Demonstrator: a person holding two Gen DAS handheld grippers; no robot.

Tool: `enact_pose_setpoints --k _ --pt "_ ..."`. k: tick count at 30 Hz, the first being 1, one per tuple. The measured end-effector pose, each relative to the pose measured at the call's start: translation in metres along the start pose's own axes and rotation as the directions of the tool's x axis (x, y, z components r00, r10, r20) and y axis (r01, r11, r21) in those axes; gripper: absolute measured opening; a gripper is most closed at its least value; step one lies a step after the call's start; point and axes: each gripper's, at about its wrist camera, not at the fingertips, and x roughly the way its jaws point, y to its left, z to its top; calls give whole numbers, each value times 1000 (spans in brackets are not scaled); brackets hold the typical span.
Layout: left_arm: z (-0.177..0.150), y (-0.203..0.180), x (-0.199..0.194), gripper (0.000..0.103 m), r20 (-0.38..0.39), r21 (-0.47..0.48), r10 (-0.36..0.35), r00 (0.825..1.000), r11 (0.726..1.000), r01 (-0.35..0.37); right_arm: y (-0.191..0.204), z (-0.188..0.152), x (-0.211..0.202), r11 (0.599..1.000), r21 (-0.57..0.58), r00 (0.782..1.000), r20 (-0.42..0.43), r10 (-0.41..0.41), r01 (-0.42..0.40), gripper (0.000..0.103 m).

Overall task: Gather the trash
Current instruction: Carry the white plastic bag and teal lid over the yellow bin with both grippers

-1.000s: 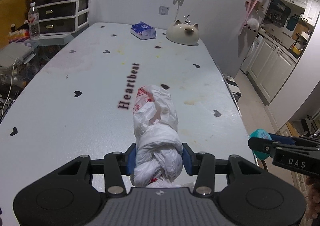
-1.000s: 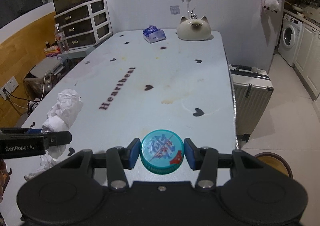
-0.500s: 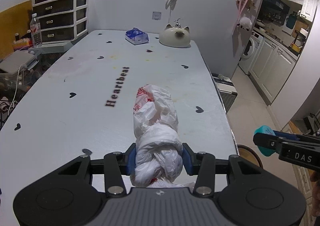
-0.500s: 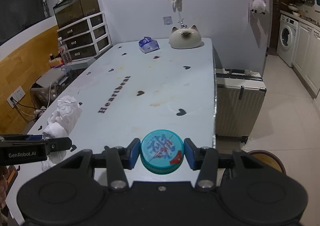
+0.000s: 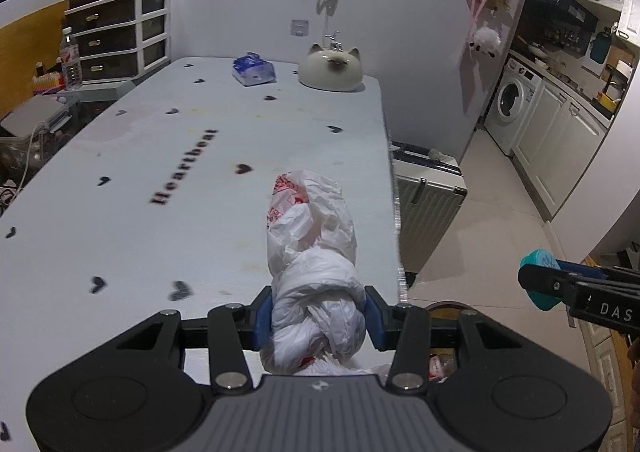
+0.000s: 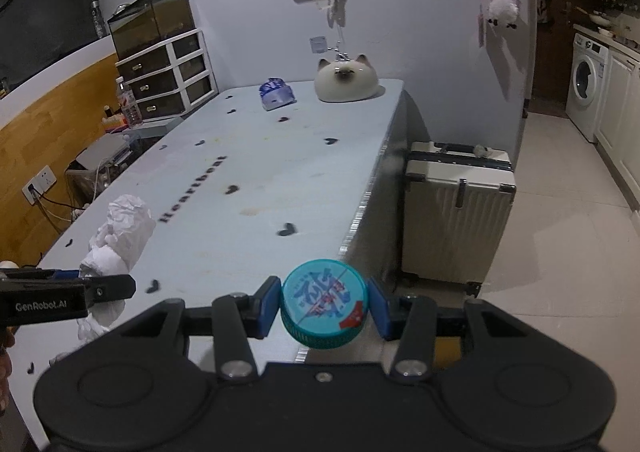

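Left wrist view: left hand-held gripper clamped at mid-width on a knotted white plastic bag with red print, blue pads pressing the twisted knot from both sides. Bag held above the near right corner of the heart-printed surface, loose end sticking forward past the fingers. Looks light, soft and crushable, slick film likely to slide if pinched thin; knot the best place to hold, being the densest part. Right hand-held gripper visible at the far right with a teal lid edge-on, out over the floor. Dark round rim of what may be a bin just visible below, mostly hidden behind the fingers.

Right wrist view: right hand-held gripper closed on the teal lid, pads bearing on opposite sides of its ribbed rim, printed top facing the camera. Lid carried in the air just past the edge of the surface, with a pale suitcase beyond. Seems rigid, small and light; ribbing probably helps friction, though a round rim held at two points could pivot or pop out, so a grip across the full diameter suits best.
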Motion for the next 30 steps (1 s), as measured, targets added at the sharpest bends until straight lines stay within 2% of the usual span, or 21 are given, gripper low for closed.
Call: enact_pose_setpoints --k 10,17,24,27,30 --pt "-1 -84 35 47 -32 -1 -39 999 999 39 -95 -2 -5 999 33 999 -26 -35 36 48" --pt "1 -139 73 47 -105 41 -111 988 992 116 -158 -11 -5 989 111 995 -49 -92 97 48" --pt "-4 -185 130 47 -237 89 -184 954 974 210 -211 -28 6 963 211 983 -107 -148 168 48" --pt "-8 -204 162 47 -301 129 -203 932 959 251 -228 -33 15 952 241 978 -136 -160 189 48" --pt "-14 -226 200 47 -384 194 -210 899 934 301 -242 -39 25 943 263 973 -163 -165 204 48"
